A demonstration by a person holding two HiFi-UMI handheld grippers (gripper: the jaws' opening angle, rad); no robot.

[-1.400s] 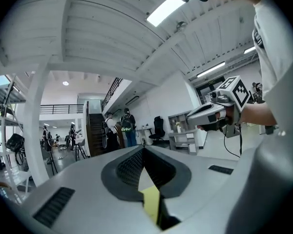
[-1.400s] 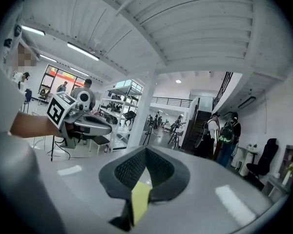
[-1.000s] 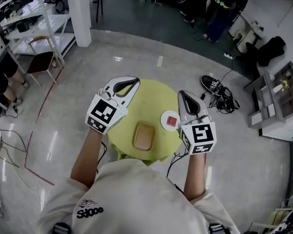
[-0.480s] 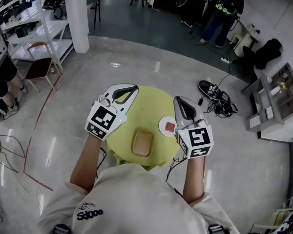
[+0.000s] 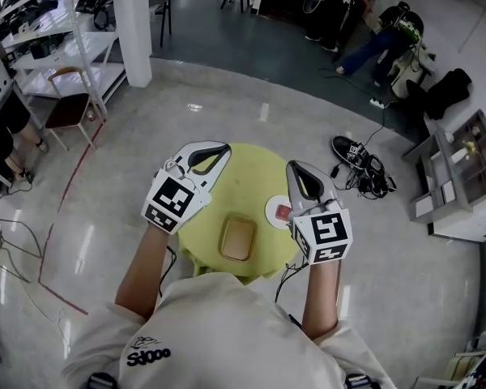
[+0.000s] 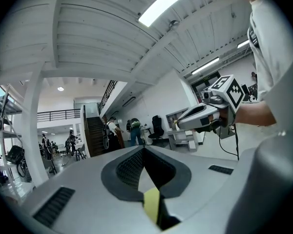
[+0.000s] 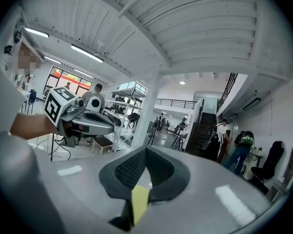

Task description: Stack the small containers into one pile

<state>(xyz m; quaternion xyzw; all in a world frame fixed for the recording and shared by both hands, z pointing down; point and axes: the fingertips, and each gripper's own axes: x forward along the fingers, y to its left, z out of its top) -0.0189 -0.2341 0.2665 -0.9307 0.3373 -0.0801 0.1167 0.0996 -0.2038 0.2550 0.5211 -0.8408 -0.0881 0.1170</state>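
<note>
A person holds the left tool [image 5: 220,147] and right tool [image 5: 296,168] above the yellow desk [image 5: 251,168], jaws closed and empty, seemingly keeping clear of the tan container [image 5: 237,239] and white round container [image 5: 279,212], which lie apart below, unstacked.

Glossy, light-reflecting grey floor [image 5: 73,241]; matt yellow table [image 5: 251,173]; smooth, dull-finished tan container [image 5: 237,238] of plastic look.

The backpack-wearing person [image 5: 402,24] has walked right.
</note>
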